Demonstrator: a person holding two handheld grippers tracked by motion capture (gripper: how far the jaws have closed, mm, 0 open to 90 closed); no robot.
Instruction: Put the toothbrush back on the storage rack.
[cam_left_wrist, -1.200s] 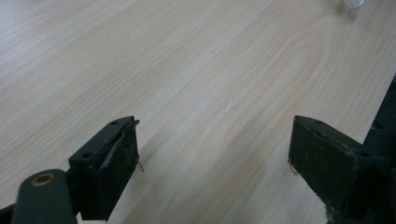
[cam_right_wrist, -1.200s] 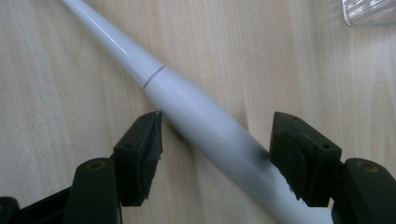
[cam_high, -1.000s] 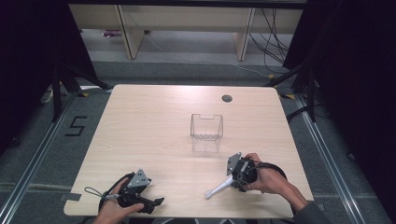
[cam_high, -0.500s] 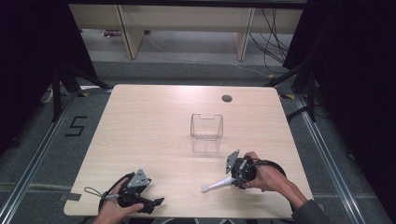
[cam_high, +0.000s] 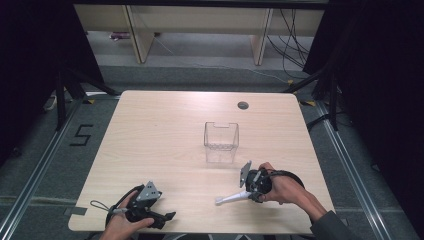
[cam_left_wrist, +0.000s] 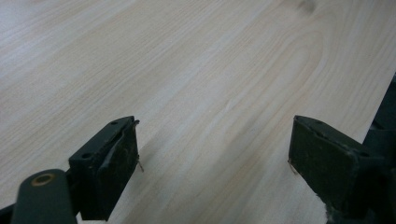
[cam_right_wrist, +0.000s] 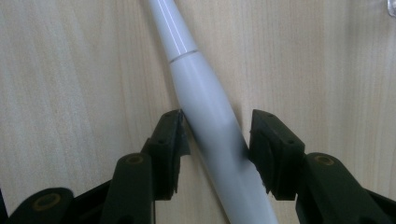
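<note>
A white tapered handle (cam_right_wrist: 205, 102) lies on the wooden table (cam_high: 165, 135), slanting between the jaws of my right gripper (cam_right_wrist: 215, 135). The jaws have just been closing on it, and both pads now touch its thick end. From above, the white handle (cam_high: 231, 198) sticks out leftward from my right gripper (cam_high: 248, 193) near the front right of the table. My left gripper (cam_left_wrist: 215, 158) stands open over bare wood with nothing between its fingers. From above, my left gripper (cam_high: 162, 218) rests at the table's front left edge.
A clear plastic box (cam_high: 220, 142) stands upright at the middle of the table, a little beyond the right hand. A dark round cable hole (cam_high: 243, 105) sits near the far edge. The table's front edge runs just under both hands.
The white handle's free end has swung a little away from the table's front edge, with the right hand holding its place. The left hand and its gripper have not moved.
</note>
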